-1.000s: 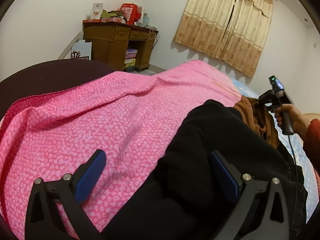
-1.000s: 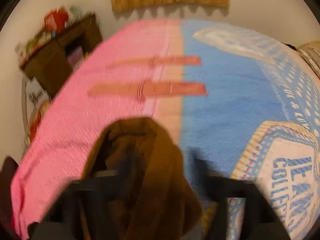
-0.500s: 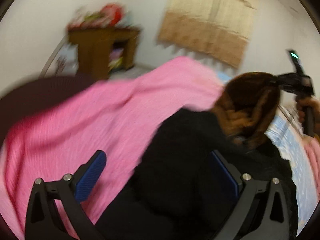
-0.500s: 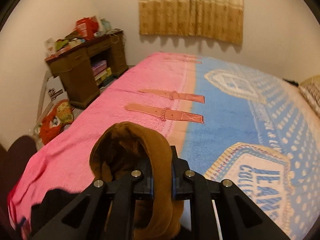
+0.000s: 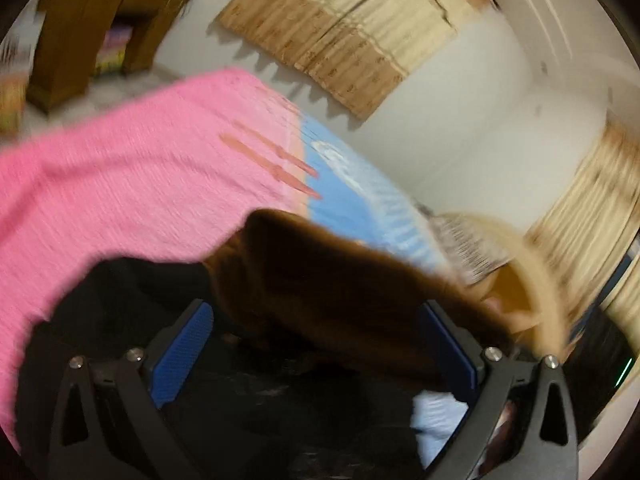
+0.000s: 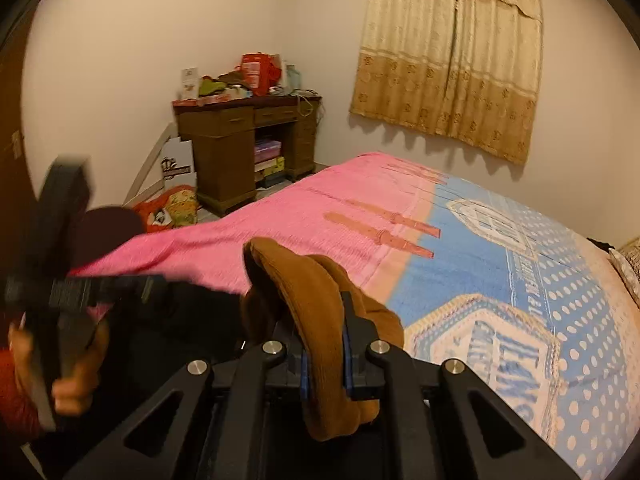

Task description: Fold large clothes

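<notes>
One pink-and-blue blanket spreads before us, the wooden desk beyond its far edge, our black garment heaped on its near edge, brown lining clenched in our right gripper, left gripper spread wide.
</notes>
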`<move>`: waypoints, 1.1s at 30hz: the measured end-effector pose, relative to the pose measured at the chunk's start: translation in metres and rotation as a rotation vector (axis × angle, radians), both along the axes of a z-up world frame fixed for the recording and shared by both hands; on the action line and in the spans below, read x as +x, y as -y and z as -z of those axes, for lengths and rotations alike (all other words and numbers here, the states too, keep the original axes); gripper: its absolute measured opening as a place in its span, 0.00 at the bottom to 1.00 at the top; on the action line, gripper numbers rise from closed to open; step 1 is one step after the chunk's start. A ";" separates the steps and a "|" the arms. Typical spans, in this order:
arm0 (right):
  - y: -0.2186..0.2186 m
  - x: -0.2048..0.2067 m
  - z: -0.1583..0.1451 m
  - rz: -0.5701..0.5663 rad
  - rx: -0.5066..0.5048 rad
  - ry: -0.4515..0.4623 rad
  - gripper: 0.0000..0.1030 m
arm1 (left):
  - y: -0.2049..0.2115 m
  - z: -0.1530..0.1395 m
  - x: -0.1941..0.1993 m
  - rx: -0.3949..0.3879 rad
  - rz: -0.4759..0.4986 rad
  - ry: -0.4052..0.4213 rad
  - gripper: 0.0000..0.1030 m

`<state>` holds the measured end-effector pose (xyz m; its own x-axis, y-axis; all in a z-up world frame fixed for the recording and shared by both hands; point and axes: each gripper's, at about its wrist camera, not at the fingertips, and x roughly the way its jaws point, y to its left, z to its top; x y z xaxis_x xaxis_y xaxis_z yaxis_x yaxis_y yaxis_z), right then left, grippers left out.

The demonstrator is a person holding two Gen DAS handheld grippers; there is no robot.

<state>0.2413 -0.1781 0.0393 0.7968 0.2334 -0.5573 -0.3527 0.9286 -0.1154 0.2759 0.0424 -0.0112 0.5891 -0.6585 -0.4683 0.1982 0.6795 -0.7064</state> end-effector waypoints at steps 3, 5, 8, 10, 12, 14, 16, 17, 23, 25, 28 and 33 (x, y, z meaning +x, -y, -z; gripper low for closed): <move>-0.011 -0.020 0.023 -0.040 -0.049 0.030 0.11 | 0.017 0.012 0.013 -0.030 0.031 -0.080 1.00; -0.016 -0.026 0.033 -0.052 -0.069 0.037 0.11 | 0.024 0.013 0.024 -0.044 0.045 -0.094 1.00; -0.020 -0.037 0.044 -0.080 -0.100 0.047 0.11 | 0.033 0.022 0.049 -0.119 0.078 -0.189 1.00; -0.018 -0.044 0.049 -0.090 -0.111 0.050 0.11 | 0.038 0.029 0.055 -0.127 0.085 -0.245 0.99; -0.013 -0.047 0.052 -0.087 -0.102 0.040 0.11 | 0.040 0.032 0.054 -0.123 0.066 -0.245 0.83; -0.005 -0.046 0.055 -0.063 -0.103 0.027 0.11 | 0.034 0.029 0.044 -0.153 0.073 -0.207 0.42; 0.009 -0.041 0.051 -0.017 -0.066 0.007 0.11 | 0.028 0.027 0.039 -0.173 0.082 -0.195 0.10; 0.016 -0.041 0.047 0.006 -0.037 0.004 0.11 | 0.023 0.021 0.033 -0.172 0.082 -0.177 0.09; 0.025 -0.072 0.024 -0.040 0.081 0.006 0.11 | -0.001 -0.021 -0.033 -0.116 0.086 0.005 0.10; 0.014 -0.095 0.034 -0.076 0.054 -0.002 0.11 | -0.013 -0.020 -0.065 -0.080 0.083 0.047 0.10; -0.002 -0.123 0.061 -0.117 -0.001 -0.021 0.11 | -0.020 0.003 -0.093 0.000 0.030 0.043 0.10; -0.024 -0.135 0.107 -0.041 -0.099 -0.094 0.13 | -0.003 0.067 -0.096 0.250 -0.028 -0.067 0.18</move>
<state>0.1059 -0.1543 -0.0675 0.7310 0.2047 -0.6510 -0.4033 0.8991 -0.1702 0.1794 0.0452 -0.0778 0.5676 -0.5012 -0.6532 0.1349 0.8392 -0.5268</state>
